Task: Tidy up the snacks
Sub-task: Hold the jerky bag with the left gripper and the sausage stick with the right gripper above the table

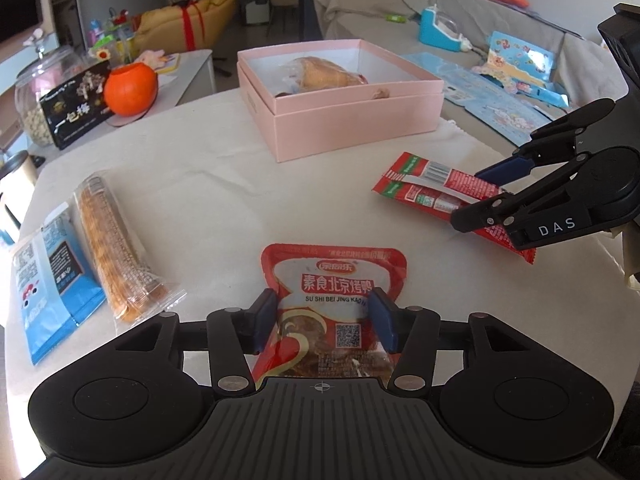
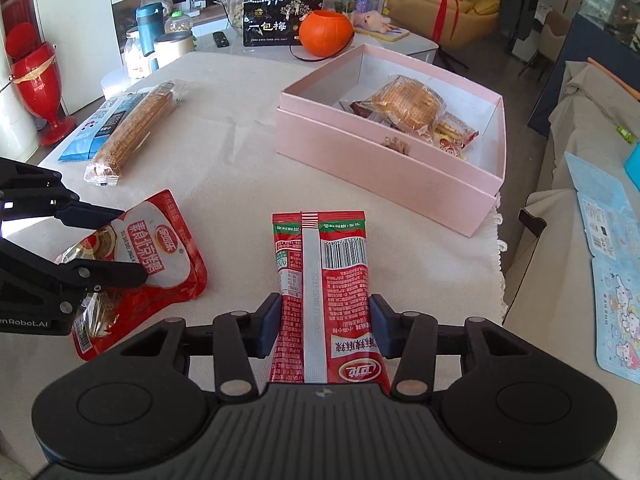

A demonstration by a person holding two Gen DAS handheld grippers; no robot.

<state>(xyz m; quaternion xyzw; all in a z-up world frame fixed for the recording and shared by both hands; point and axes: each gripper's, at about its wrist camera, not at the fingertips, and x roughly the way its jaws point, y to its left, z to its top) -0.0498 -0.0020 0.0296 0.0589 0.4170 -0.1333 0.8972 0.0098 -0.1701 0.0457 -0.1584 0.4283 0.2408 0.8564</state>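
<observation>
Down at 6 o'clock on the table [image 1: 208, 184], both soft, crinkly, slippery packs are being pinched mid-body, red pouch [image 1: 334, 280] in the half-closed left gripper [image 1: 326, 320], long red sachet [image 2: 320, 264] in the narrower right gripper [image 2: 324, 326], pink box [image 2: 384, 160] at 1 o'clock.

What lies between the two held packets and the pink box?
Nothing visible: only bare tablecloth lies between the red pouch in the left gripper, the long red packet in the right gripper, and the open pink box.
</observation>
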